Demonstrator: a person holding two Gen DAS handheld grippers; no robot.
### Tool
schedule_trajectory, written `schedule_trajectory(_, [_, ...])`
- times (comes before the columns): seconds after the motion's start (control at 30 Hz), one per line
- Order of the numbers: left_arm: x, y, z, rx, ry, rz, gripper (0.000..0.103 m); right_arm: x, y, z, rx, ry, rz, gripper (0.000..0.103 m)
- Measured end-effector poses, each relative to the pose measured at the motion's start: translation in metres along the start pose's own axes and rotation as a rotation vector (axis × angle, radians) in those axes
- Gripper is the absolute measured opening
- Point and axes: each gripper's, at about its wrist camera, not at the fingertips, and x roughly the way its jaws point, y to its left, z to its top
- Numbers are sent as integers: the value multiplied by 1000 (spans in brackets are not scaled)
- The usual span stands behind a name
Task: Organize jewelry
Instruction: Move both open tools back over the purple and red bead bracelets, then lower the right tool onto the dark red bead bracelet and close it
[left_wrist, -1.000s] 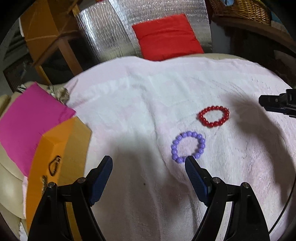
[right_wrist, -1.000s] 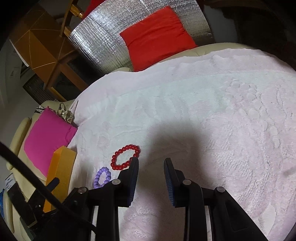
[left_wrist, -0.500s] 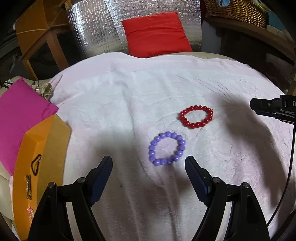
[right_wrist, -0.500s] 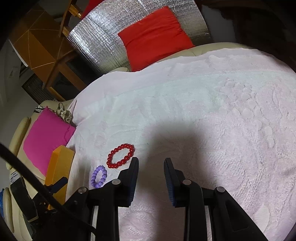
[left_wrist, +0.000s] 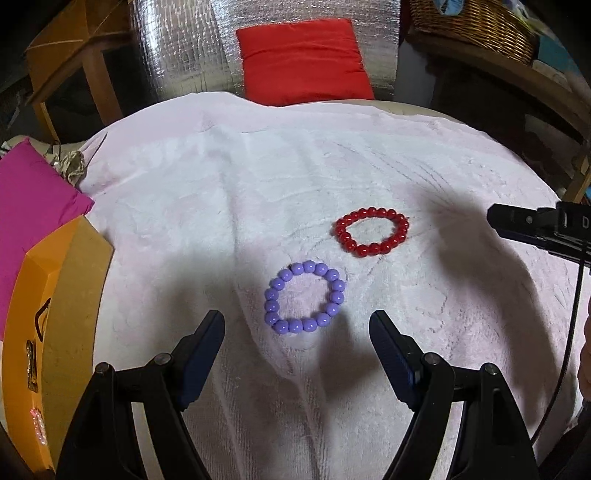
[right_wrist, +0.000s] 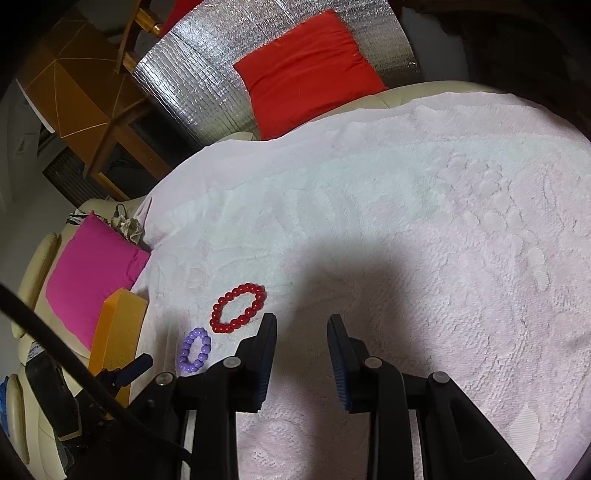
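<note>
Two bead bracelets lie flat on a pale pink towel (left_wrist: 221, 206): one purple bracelet (left_wrist: 305, 296) just ahead of the left gripper (left_wrist: 297, 334), whose jaws stand wide apart and hold nothing, and one red bracelet (left_wrist: 372, 231) a little beyond it to the right, the two not touching. At the towel's left edge sit one orange box (left_wrist: 55, 295) and one pink cushion (left_wrist: 29, 206), with one red cushion (left_wrist: 303, 61) at the back. The right gripper (right_wrist: 302, 334), jaws partly apart and empty, sits just right of the red bracelet, nothing blocking either bracelet.
</note>
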Motion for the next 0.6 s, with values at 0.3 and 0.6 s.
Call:
schedule_trajectory(0.3, [1,10,3,-61,4,-26,81,17,11,9,-18,-8,69,31])
schedule_trajectory(0.6, [-2,14,1,-59,8,-48,76,56,38,19,-80,40,50,31])
